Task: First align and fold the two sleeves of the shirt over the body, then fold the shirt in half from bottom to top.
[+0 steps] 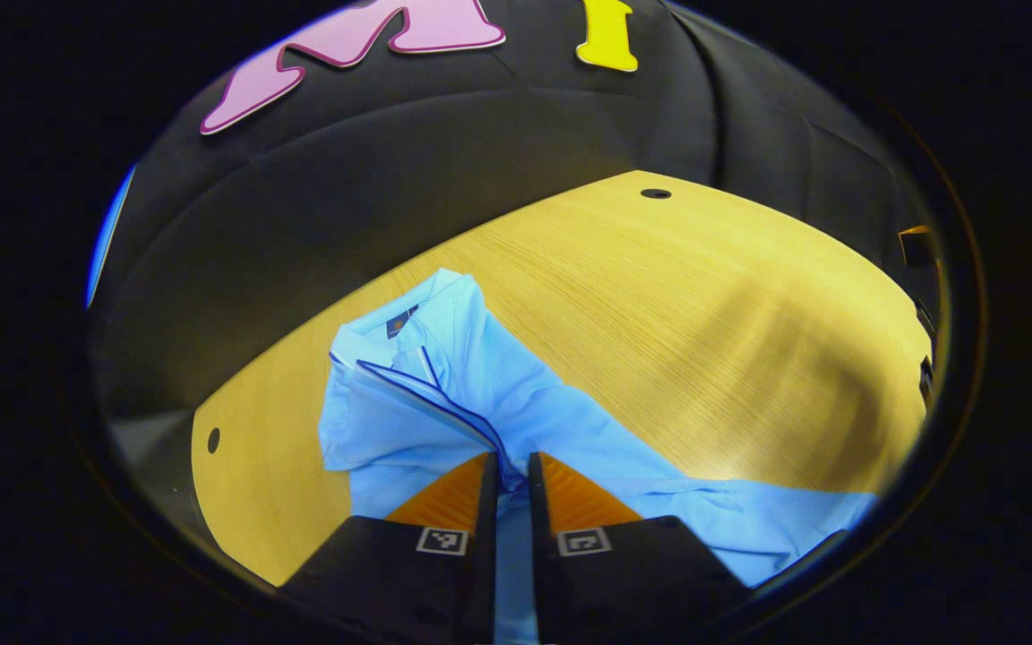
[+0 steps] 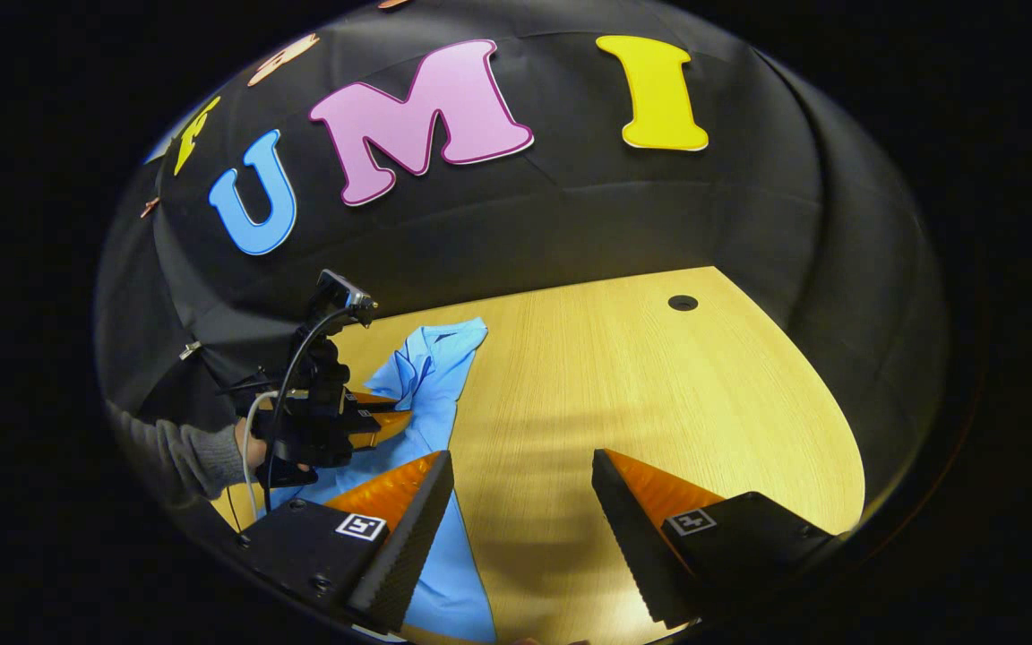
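Observation:
A light blue shirt point(image 1: 534, 399) with dark blue piping lies crumpled on the wooden table point(image 1: 704, 313), its collar point(image 1: 408, 318) at the far end. My left gripper point(image 1: 513, 468) is shut on a fold of the shirt edged with the piping; the cloth passes between the two fingers. In the right gripper view the shirt point(image 2: 434, 372) lies to the left, and the left gripper point(image 2: 395, 418), held by a hand in a grey sleeve point(image 2: 193, 459), grips it there. My right gripper point(image 2: 520, 466) stands wide open above bare table beside the shirt's right edge, holding nothing.
The table point(image 2: 659, 403) has a round cable hole point(image 2: 683, 303) at its far right and another hole point(image 1: 213, 440) near its left edge. Black cloth walls close the booth behind and to the sides. Bare wood stretches right of the shirt.

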Motion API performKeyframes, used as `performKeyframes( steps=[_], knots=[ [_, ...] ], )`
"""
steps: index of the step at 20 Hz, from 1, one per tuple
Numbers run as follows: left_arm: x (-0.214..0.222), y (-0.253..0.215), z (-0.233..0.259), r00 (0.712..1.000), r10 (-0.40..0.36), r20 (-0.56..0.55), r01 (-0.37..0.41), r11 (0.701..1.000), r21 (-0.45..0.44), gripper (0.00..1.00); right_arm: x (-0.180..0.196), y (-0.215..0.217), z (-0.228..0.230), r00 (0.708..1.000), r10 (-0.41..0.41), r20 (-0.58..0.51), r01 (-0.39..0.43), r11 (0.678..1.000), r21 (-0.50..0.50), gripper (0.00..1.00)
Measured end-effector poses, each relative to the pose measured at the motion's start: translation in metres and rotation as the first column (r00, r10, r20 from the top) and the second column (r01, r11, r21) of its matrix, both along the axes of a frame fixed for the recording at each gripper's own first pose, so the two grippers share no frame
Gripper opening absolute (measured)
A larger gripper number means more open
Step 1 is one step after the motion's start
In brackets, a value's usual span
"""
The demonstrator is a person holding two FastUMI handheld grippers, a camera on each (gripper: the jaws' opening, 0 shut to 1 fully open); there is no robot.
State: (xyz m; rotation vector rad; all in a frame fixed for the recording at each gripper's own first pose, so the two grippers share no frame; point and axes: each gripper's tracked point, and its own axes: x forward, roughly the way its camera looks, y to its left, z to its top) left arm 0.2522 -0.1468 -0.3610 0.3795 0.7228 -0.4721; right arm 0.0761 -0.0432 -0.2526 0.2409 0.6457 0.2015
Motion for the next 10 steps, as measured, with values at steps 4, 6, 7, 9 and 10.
performKeyframes(
  steps=[4,6,7,9,10],
  knots=[
    [-0.002,-0.002,-0.001,1.0,0.005,-0.005,-0.005,1.0,0.001,0.57,-0.008,-0.002,-0.002,1.0,-0.004,-0.008,0.004,1.0,0.006,0.97],
    [-0.002,-0.001,0.001,1.0,0.019,0.004,-0.019,1.0,0.007,0.74,-0.011,-0.001,-0.003,1.0,-0.007,-0.011,0.007,1.0,0.009,0.97],
    [-0.002,0.002,0.003,0.999,0.03,0.021,-0.03,0.999,0.012,0.84,-0.015,-0.001,-0.002,1.0,-0.007,-0.012,0.008,1.0,0.009,0.97],
    [-0.002,0.011,0.016,0.996,0.062,0.07,-0.063,0.998,0.014,0.9,-0.021,0.003,-0.003,1.0,-0.002,-0.021,0.002,1.0,0.014,0.97],
    [-0.004,0.017,0.027,0.993,0.079,0.093,-0.08,0.997,0.007,0.91,-0.025,0.005,-0.003,1.0,0.003,-0.03,-0.003,1.0,0.016,0.97]
  ],
)
